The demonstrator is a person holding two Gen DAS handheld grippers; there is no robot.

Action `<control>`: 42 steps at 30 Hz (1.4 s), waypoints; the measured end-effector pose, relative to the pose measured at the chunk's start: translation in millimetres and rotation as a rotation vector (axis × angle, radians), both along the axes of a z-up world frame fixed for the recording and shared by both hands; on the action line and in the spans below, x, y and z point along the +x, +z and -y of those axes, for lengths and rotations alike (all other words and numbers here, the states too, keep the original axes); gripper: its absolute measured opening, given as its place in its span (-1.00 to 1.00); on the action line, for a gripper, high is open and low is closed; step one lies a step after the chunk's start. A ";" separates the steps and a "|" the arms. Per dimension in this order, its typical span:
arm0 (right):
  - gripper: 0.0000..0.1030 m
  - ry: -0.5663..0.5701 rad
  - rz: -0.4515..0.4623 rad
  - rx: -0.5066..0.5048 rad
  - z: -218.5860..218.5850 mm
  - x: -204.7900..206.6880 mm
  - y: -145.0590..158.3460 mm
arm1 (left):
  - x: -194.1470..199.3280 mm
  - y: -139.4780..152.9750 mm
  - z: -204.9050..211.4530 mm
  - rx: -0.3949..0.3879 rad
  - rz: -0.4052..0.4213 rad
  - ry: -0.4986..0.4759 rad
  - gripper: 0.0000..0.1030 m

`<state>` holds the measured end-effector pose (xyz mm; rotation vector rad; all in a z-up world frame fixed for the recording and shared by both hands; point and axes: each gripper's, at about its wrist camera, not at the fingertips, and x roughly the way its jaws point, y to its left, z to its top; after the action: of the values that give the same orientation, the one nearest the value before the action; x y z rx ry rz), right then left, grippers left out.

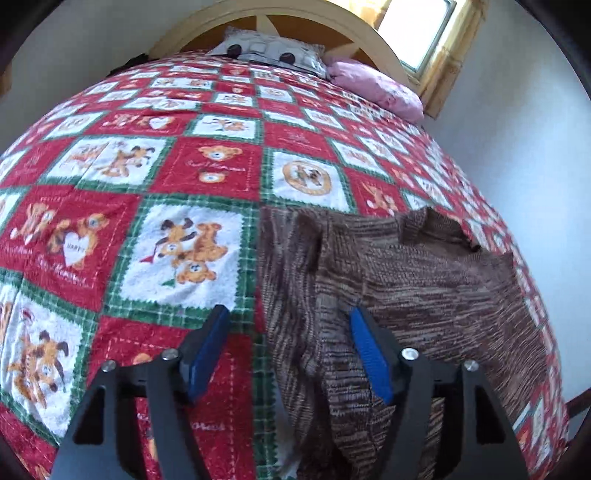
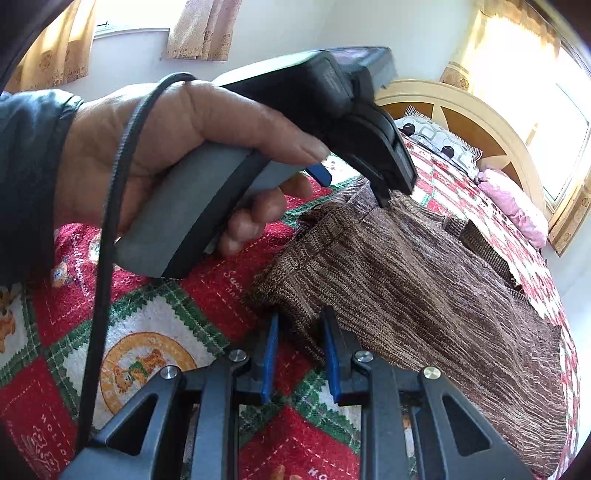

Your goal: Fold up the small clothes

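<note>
A brown knitted sweater [image 1: 424, 280] lies on the red, white and green quilt [image 1: 147, 206]; it also shows in the right wrist view [image 2: 424, 280]. My left gripper [image 1: 288, 314] is open, its jaws wide apart over the sweater's left edge, where a folded sleeve lies. My right gripper [image 2: 301, 317] is open with a narrow gap, its fingertips at the sweater's near corner. The cloth edge sits between the blue pads [image 2: 271, 350] but is not clamped. The left gripper [image 2: 384, 184] appears in the right wrist view, held in a hand above the sweater's far corner.
The quilt [image 2: 147, 332] covers the whole bed. A grey patterned pillow [image 1: 269, 48] and a pink pillow [image 1: 376, 86] lie by the arched headboard [image 1: 280, 18]. A window [image 1: 417, 33] is behind. The bed edge falls away at the right.
</note>
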<state>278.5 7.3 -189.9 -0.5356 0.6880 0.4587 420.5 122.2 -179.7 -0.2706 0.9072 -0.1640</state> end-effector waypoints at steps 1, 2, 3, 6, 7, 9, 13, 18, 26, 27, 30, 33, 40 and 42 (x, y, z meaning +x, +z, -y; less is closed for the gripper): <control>-0.55 0.000 0.000 0.001 0.1 0.2 0.1 | 1.2 1.1 3.5 0.003 0.001 -0.017 0.39; -0.55 0.000 -0.001 0.003 0.2 -1.0 0.2 | 1.4 1.6 7.4 0.002 0.004 -0.043 0.30; -0.55 0.000 -0.002 0.006 0.3 -1.8 0.5 | 1.2 1.3 12.0 0.007 0.007 -0.068 0.13; -0.64 0.001 -0.011 0.021 2.8 -0.2 1.8 | 0.2 2.0 16.3 -0.009 0.009 -0.099 -0.58; -0.71 0.005 -0.022 0.041 5.6 1.0 3.4 | -0.5 2.3 13.1 -0.055 0.005 -0.104 -0.62; -0.85 0.001 -0.039 0.083 14.2 4.9 8.1 | -2.7 4.0 7.5 -0.087 0.006 -0.086 -0.63; -0.86 0.006 -0.048 0.147 28.2 3.4 21.8 | -7.2 7.8 -4.3 -0.193 0.009 -0.059 -0.65; -0.87 0.018 -0.027 0.183 42.1 1.3 38.1 | -6.5 19.1 -4.7 -0.283 0.022 -0.040 -0.66; -0.87 -0.046 0.001 0.358 97.8 6.7 81.6 | -5.7 56.7 13.0 -0.386 0.093 -0.044 -0.66; -0.87 -0.057 0.007 0.389 109.1 7.3 89.6 | -4.9 60.8 16.8 -0.398 0.101 -0.046 -0.66; -0.87 -0.086 0.020 0.439 130.4 5.6 101.8 | -0.7 76.1 37.0 -0.416 0.126 -0.065 -0.66; -0.87 -0.129 0.011 0.508 163.4 6.0 110.1 | 6.1 86.3 59.8 -0.415 0.136 -0.091 -0.66; -0.92 -0.229 -0.016 0.611 229.5 3.8 110.1 | 26.5 97.3 129.2 -0.377 0.119 -0.153 -0.67; -0.93 -0.251 -0.023 0.630 246.3 1.5 109.2 | 31.9 94.9 144.7 -0.373 0.107 -0.168 -0.66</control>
<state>280.0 -239.1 -80.6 0.1490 0.5826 0.4174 452.4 -22.4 -84.9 -0.5265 0.7893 -0.5012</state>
